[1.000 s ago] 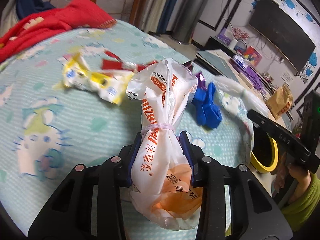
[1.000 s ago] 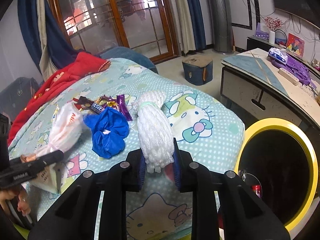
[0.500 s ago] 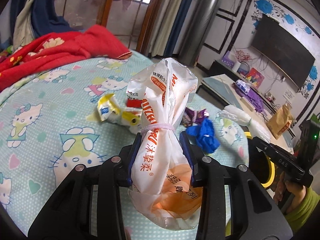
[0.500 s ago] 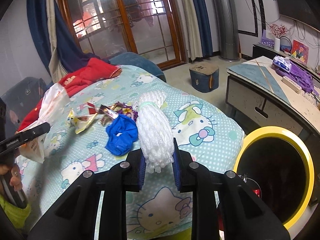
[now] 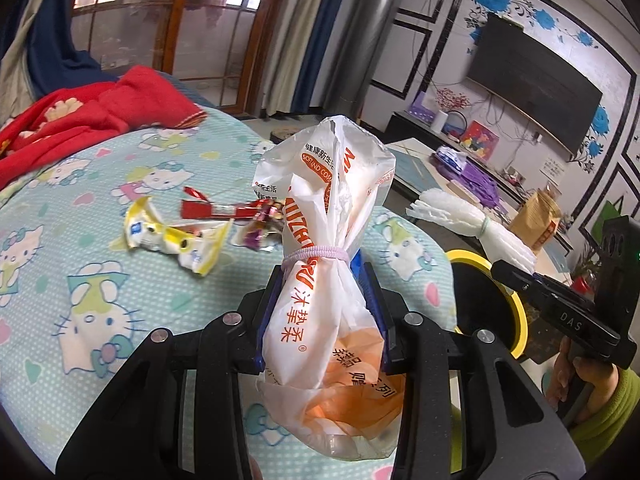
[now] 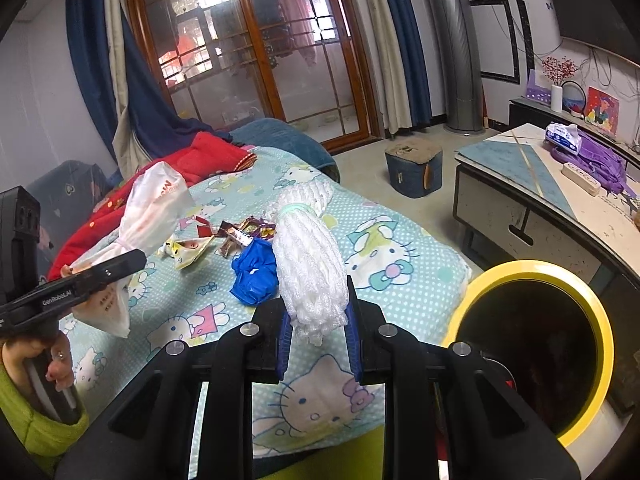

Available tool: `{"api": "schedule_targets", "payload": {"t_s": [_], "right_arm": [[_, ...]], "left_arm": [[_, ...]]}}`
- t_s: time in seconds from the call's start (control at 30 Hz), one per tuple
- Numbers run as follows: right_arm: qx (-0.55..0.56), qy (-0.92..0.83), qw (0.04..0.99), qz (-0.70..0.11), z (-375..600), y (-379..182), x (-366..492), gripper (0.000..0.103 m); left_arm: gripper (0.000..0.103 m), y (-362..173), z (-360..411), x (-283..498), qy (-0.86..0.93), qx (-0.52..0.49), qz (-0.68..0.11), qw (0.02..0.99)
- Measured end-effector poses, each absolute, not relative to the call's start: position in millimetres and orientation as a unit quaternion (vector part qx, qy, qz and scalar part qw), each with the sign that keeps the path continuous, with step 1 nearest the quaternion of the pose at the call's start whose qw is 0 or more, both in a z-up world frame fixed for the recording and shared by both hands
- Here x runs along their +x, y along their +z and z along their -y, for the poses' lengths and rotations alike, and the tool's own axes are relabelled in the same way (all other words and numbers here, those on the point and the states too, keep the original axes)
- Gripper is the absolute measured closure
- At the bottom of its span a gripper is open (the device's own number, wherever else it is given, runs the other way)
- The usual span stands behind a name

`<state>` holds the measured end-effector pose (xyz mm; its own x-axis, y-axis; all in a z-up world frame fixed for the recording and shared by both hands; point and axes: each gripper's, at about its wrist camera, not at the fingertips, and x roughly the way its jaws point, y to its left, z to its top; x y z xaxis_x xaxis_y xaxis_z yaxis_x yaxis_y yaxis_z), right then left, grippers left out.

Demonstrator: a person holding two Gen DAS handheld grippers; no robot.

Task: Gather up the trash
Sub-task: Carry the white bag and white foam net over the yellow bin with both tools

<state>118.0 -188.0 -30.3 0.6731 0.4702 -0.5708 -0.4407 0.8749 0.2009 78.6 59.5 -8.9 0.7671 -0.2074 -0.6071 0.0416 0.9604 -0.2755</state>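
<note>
We have both loads off the bed (image 6: 400, 288) now, where a second ago they sat low over it. Our left gripper (image 5: 322, 312) is clamped, jaws partly closed, on the tied white plastic bag (image 5: 320, 264); our right gripper (image 6: 318, 330) pinches the white foam netting bundle (image 6: 310, 264). The yellow-rimmed bin (image 6: 592, 304) stands just beside the bed, so we judge dropping comes next. The blue bag (image 6: 254, 276) and wrappers (image 5: 176, 234) are left on the bed.
</note>
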Motion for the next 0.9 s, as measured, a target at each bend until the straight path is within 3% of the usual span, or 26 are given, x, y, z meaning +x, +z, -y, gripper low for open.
{"api": "schedule_targets", "payload": {"t_s": [0.9], "right_arm": [[0.056, 0.147, 0.942, -0.295, 286, -29, 103, 0.081]], "left_arm": [[0.073, -13, 32, 89, -0.158, -0.08, -0.344, 0.922]]}}
